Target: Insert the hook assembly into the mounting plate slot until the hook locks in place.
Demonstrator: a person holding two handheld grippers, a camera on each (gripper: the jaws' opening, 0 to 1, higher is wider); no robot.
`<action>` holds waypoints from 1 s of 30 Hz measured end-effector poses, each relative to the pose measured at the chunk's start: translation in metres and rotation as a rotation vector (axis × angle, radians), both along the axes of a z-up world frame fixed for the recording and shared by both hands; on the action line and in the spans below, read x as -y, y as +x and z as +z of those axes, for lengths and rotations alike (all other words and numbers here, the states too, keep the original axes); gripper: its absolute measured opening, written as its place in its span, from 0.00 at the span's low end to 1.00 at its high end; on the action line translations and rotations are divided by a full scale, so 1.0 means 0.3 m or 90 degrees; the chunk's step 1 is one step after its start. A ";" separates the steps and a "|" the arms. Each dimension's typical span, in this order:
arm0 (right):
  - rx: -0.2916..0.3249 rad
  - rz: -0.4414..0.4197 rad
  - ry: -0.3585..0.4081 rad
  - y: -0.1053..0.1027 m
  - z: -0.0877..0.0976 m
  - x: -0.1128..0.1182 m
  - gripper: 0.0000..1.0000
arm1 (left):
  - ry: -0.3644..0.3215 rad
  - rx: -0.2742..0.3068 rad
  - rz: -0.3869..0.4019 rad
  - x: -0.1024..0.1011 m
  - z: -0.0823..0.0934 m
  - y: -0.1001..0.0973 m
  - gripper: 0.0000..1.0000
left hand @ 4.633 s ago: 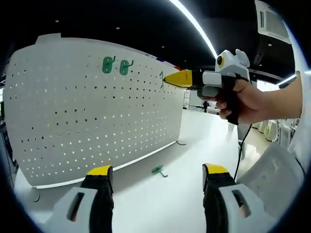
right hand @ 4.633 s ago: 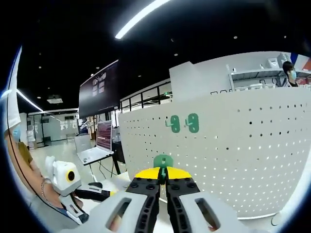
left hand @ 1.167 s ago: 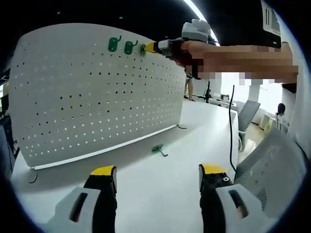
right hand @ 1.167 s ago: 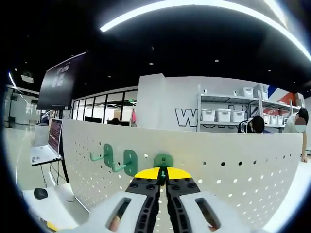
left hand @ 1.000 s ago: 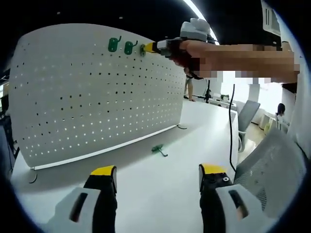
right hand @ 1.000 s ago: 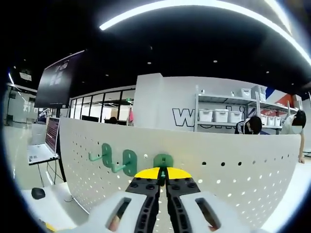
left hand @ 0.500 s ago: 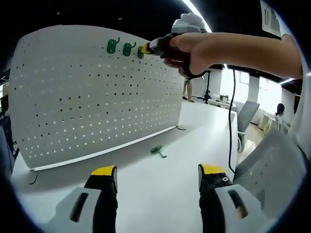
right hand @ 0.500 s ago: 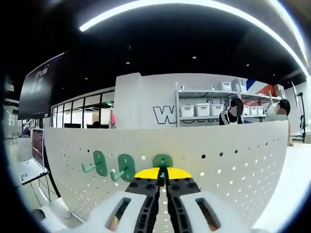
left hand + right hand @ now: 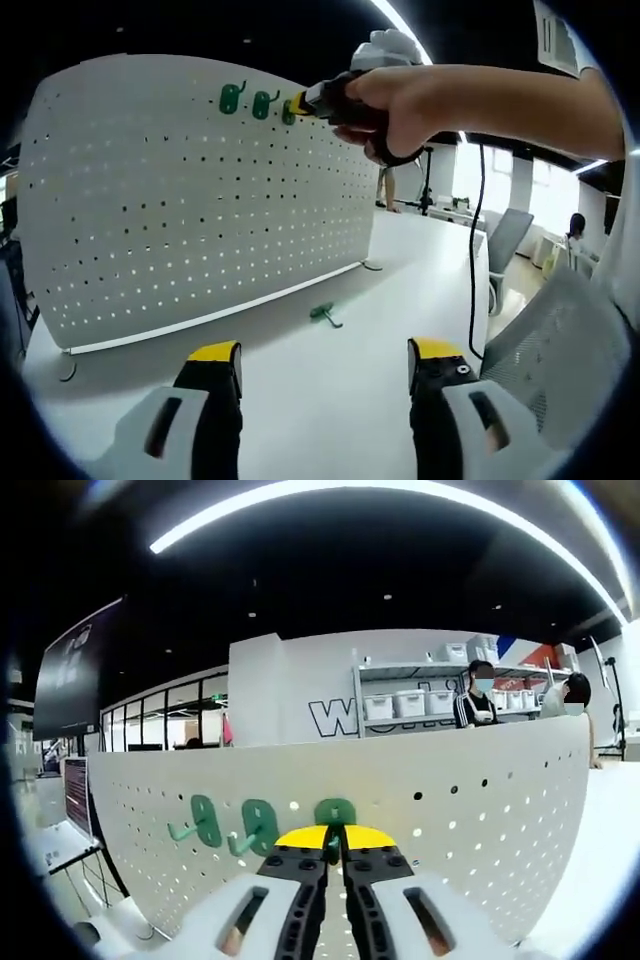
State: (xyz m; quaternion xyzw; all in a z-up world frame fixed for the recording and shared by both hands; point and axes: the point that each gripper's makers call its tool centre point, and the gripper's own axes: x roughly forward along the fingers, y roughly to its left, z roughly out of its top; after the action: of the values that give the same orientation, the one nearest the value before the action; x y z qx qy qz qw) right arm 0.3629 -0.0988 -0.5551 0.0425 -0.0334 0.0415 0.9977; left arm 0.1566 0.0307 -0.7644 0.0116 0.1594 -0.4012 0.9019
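While clamping hook (image 9: 335, 813), right gripper (image 9: 335, 844) raised.

Open-plan workshop under a dark ceiling

A long light strip (image 9: 400, 492) crosses the black ceiling; a white bench (image 9: 340, 370) stretches toward bright windows (image 9: 500, 190); shelving (image 9: 420, 702) with white bins lines a white wall; a dark screen (image 9: 75, 670) hangs nearby.

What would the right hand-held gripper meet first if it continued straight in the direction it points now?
The white pegboard. The right hand-held gripper is shut on a green hook whose plate looks against the board's upper edge already, though the exact gap is unclear.
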 end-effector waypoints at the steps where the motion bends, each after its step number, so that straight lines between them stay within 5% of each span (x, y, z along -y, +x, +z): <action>1: 0.000 0.002 -0.001 0.000 0.000 0.000 0.03 | 0.001 -0.001 0.000 0.000 -0.001 0.000 0.69; 8: 0.003 0.038 -0.018 -0.003 -0.002 -0.018 0.08 | 0.001 -0.003 0.000 -0.001 -0.006 -0.001 0.69; 13: 0.000 0.080 -0.081 -0.014 -0.015 -0.045 0.16 | -0.005 -0.007 0.003 -0.002 -0.006 0.000 0.70; 30: 0.009 0.151 -0.126 -0.055 -0.054 -0.093 0.42 | -0.002 -0.009 0.005 -0.005 -0.010 0.002 0.70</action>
State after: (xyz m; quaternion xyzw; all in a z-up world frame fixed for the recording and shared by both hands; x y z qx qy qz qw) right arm 0.3463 -0.0709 -0.5713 -0.0531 -0.0313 0.1621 0.9848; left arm 0.1573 0.0321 -0.7673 0.0067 0.1650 -0.3984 0.9022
